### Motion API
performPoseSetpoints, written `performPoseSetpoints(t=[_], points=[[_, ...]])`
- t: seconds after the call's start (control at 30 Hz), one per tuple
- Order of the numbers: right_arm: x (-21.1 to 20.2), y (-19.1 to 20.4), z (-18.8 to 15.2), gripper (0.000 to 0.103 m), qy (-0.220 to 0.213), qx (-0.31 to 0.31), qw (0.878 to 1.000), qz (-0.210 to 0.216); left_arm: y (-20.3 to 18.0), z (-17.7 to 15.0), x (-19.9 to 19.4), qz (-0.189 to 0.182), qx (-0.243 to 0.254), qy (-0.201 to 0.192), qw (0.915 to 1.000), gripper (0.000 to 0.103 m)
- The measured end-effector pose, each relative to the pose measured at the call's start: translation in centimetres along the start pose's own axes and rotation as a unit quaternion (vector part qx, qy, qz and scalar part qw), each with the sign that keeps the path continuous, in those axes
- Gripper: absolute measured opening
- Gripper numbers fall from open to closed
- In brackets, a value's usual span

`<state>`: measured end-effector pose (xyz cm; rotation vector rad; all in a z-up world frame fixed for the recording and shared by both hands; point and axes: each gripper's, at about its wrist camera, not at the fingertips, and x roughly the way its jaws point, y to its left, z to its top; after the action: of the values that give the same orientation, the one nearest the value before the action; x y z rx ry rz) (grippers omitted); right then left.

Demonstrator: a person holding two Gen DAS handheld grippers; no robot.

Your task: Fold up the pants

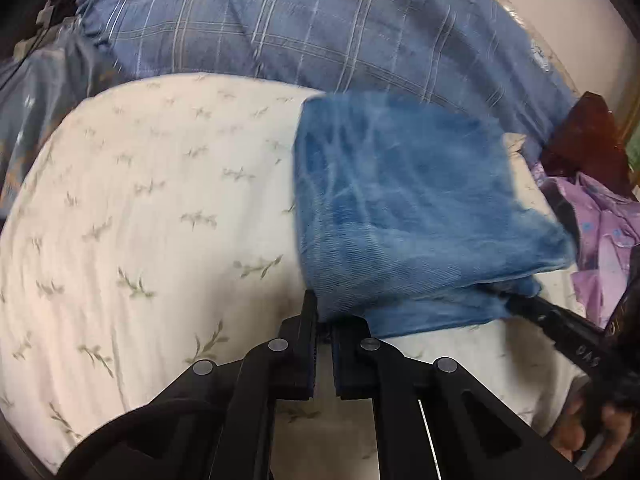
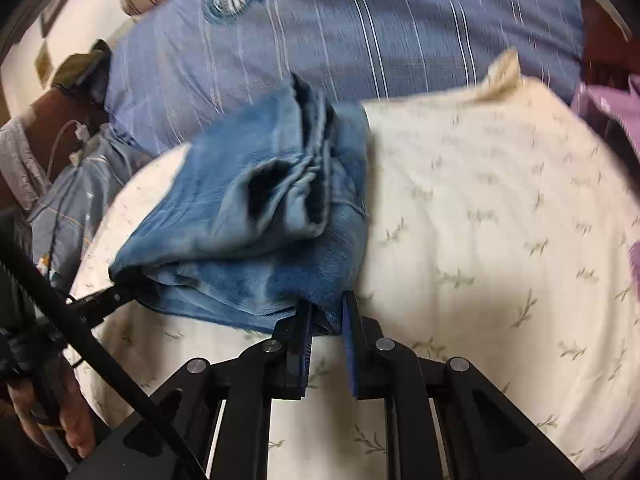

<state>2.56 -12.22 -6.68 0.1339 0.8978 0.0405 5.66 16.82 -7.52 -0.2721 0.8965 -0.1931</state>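
Blue denim pants (image 1: 400,200) lie folded into a thick bundle on a cream sheet with a leaf print (image 1: 140,220). My left gripper (image 1: 327,313) is shut on the bundle's near left corner, and the denim edge runs down between its pads. In the right wrist view the pants (image 2: 240,208) show their stacked layers and an open hem. There my right gripper (image 2: 328,305) is shut on the near right corner. Each gripper also shows in the other's view: the right gripper (image 1: 518,304) at the far corner, the left gripper (image 2: 118,294) likewise.
A blue plaid cover (image 1: 320,32) (image 2: 360,20) lies just behind the pants. Purple clothes (image 1: 600,232) (image 2: 600,112) and a dark red object (image 1: 588,132) sit at the right. A person's hand (image 1: 592,432) (image 2: 48,412) grips each handle. A black cable (image 2: 80,340) crosses the lower left.
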Motion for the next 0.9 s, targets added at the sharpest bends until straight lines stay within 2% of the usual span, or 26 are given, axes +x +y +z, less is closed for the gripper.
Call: performPoseSetpoints(t=[0.1,0.17,0.23,0.27,0.33,0.4,0.47,0.53,0.63,0.7,0.77,0.8,0.9], points=[[-0.8,-0.2,0.1,0.021,-0.011,0.01,1.0,0.014,-0.9,0.0,-1.1,0.002,0.018,-0.01,0.9998,0.008],[-0.9,-0.4,0.0,0.027,-0.005,0.017,1.0,0.02,-0.8,-0.5,-1.5,0.005,0.021,-0.003,0.9998,0.018],[-0.9,-0.7,-0.3,0.044,0.004,0.023,0.999,0.025,-0.3,-0.9,-2.0,0.012,0.016,0.003,0.9998,0.025],[-1.3,-0.8,-0.5,0.047,0.003,0.025,0.999,0.027,-0.2,-0.8,-2.5,0.014,0.011,0.0,0.9998,0.028],[-2.5,-0.9,-0.6,0.059,-0.011,0.025,0.999,0.031,-0.1,-0.5,-3.1,0.013,0.005,-0.004,0.9999,0.031],[-3.9,-1.2,-0.6,0.064,-0.032,0.034,0.998,0.042,0.1,-0.2,-4.0,-0.002,0.002,-0.01,0.9999,0.033],[-5.0,-1.6,-0.3,0.064,-0.059,0.046,0.995,0.069,0.0,0.0,-4.7,-0.014,0.006,-0.023,0.9996,0.038],[-5.8,-1.9,0.6,0.072,-0.081,0.066,0.989,0.106,0.1,0.3,-5.5,-0.033,-0.002,-0.037,0.9988,0.043],[-4.7,-2.0,2.4,0.073,-0.065,0.084,0.985,0.137,1.0,0.7,-5.9,-0.055,-0.029,-0.045,0.9971,0.052],[-2.9,-2.0,4.0,0.071,-0.04,0.1,0.984,0.145,1.4,1.2,-5.1,-0.048,-0.037,-0.037,0.9975,0.052],[-1.3,-1.9,4.6,0.046,-0.022,0.107,0.985,0.132,1.7,1.8,-3.8,-0.05,-0.043,-0.018,0.9976,0.05],[-0.3,-1.9,4.8,0.027,-0.003,0.103,0.988,0.115,1.7,2.0,-3.2,-0.051,-0.046,-0.011,0.9975,0.05],[0.7,-1.6,3.7,0.025,0.012,0.087,0.992,0.088,1.7,2.2,-2.1,-0.06,-0.047,0.001,0.9971,0.045]])
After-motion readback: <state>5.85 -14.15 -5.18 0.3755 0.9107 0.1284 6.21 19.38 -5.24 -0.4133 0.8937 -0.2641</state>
